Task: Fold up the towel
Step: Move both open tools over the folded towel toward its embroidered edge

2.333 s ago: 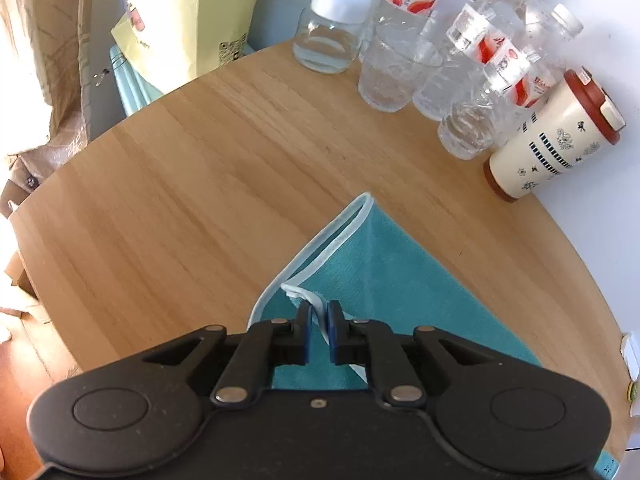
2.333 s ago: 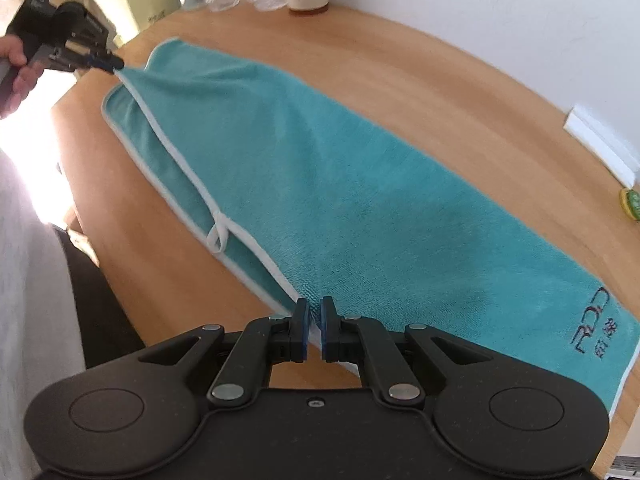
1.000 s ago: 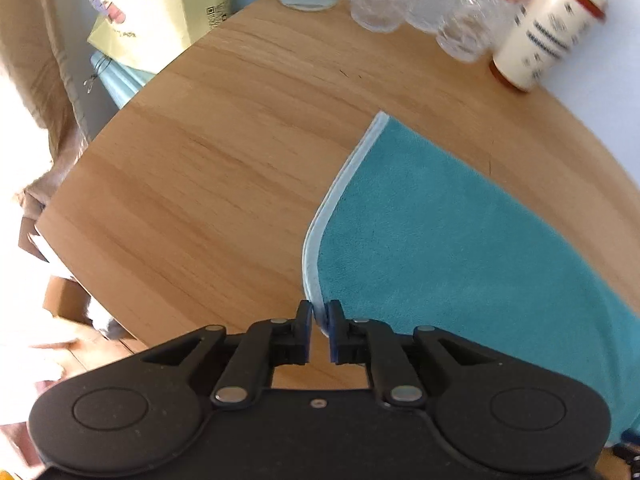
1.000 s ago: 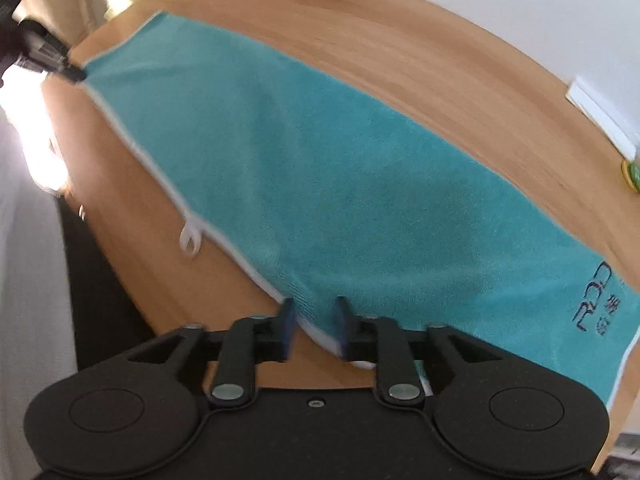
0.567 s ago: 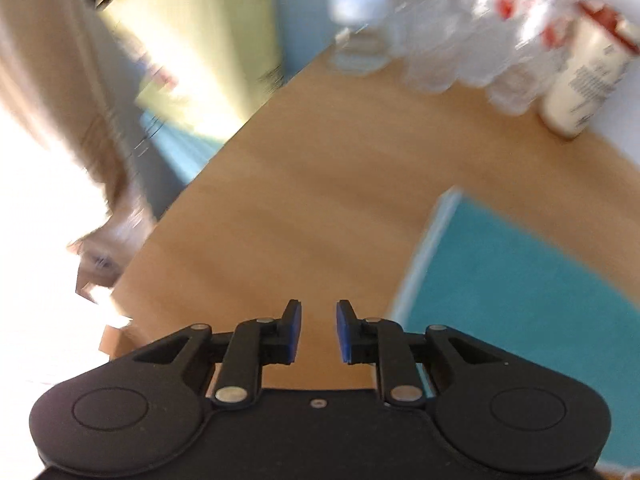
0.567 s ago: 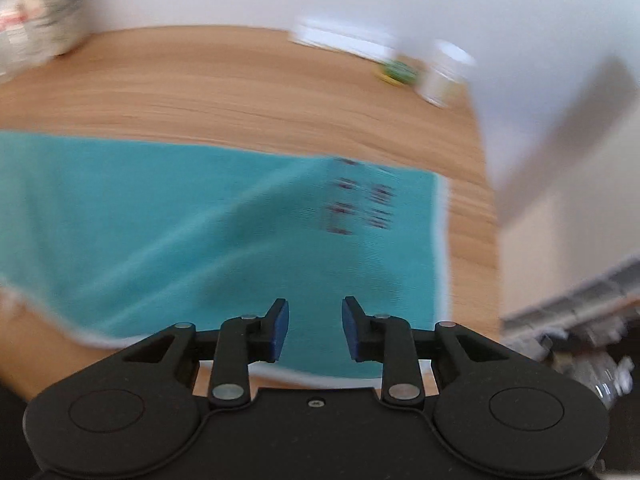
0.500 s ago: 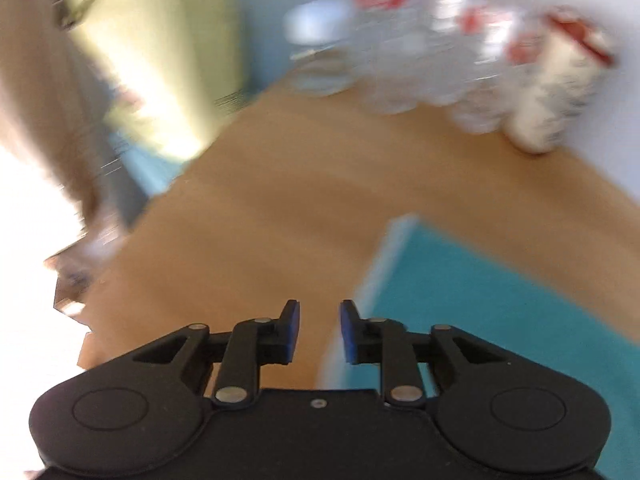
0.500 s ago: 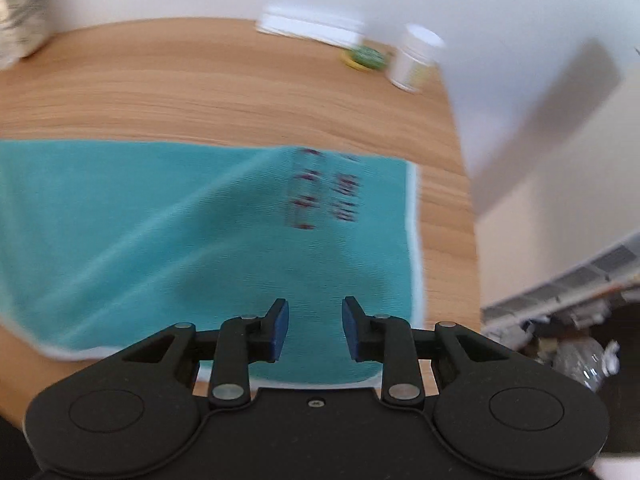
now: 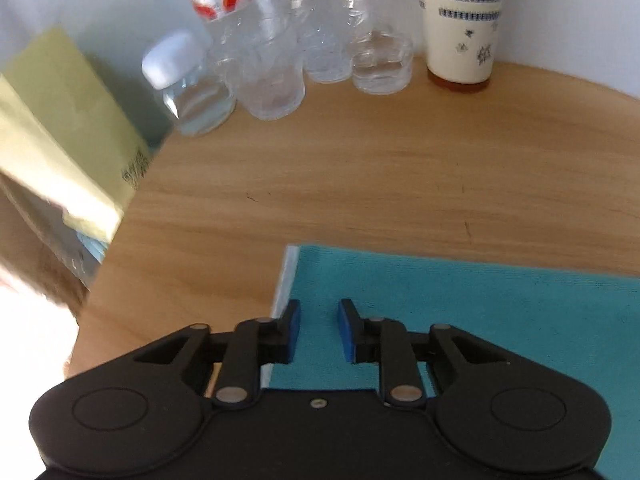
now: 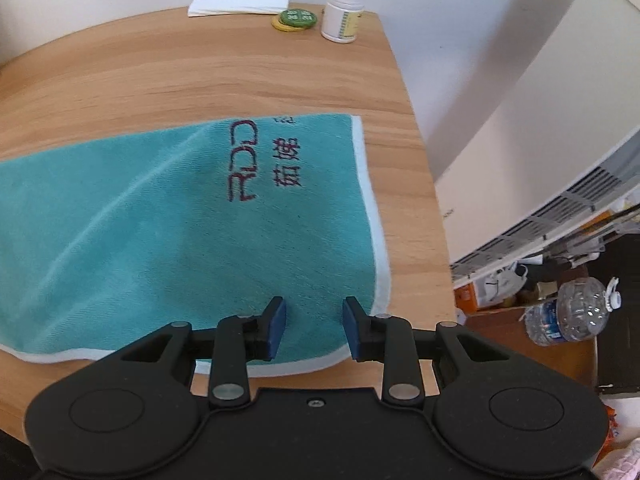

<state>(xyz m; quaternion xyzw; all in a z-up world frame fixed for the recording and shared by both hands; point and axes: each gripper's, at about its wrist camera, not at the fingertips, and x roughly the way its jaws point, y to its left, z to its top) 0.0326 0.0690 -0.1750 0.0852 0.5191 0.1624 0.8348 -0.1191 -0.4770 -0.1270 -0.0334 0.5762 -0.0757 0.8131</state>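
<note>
A: In the left wrist view, what runs across the frame, left to right?

B: At the left edge, a pale yellow paper bag [image 9: 60, 148]. Along the top stand a clear glass jar with a white lid [image 9: 188, 88], a cluster of clear plastic water bottles with red labels [image 9: 280, 40], and at upper right a cream patterned tumbler with a brown base [image 9: 460, 24]. All stand on the round light wooden table [image 9: 360, 184].

A: And the towel?

B: The teal terry towel with a white hem [image 9: 480, 312] lies flat across the lower right, its short hemmed edge just left of centre. The left gripper [image 9: 319, 330] sits over that end, jaws parted with nothing between them.

A: The right wrist view?

B: The towel's other end fills the left and centre, dark red lettering [image 10: 244, 166] facing up. The right gripper [image 10: 314, 330] is at lower centre above the near corner, jaws wide and empty. Along the top are folded white paper [image 10: 240, 0], a green and yellow disc [image 10: 296, 20] and a small white pill bottle [image 10: 344, 10].
</note>
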